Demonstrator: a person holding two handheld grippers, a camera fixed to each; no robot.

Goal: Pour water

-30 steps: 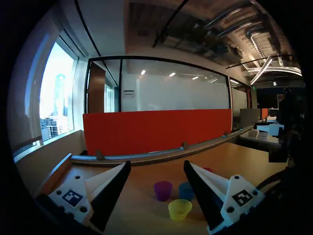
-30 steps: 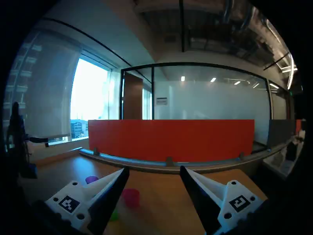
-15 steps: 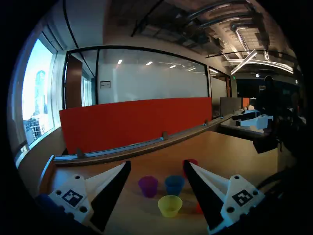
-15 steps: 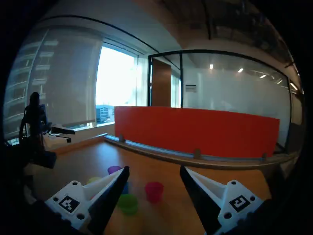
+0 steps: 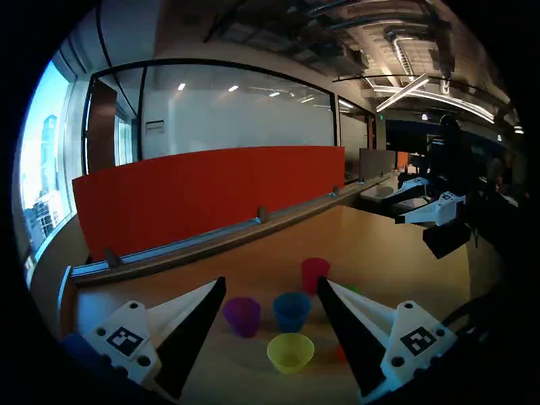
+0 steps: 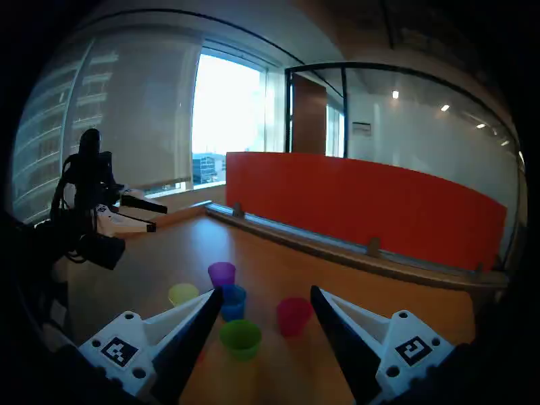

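The left gripper (image 5: 270, 280), jaws apart, hides most of 1 green cup (image 5: 350, 289).

Small coloured cups (image 6: 233, 304) stand upright, clustered on the desk (image 6: 169, 256).

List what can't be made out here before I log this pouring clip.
- Water: in both views the cup interiors, such as the yellow cup, are too small and dim to show whether any holds water.
- Green cup: in the left gripper view it is mostly hidden behind a finger of the left hand-held gripper.
- Reddish object: in the left gripper view it is a sliver beside that finger, unidentifiable.
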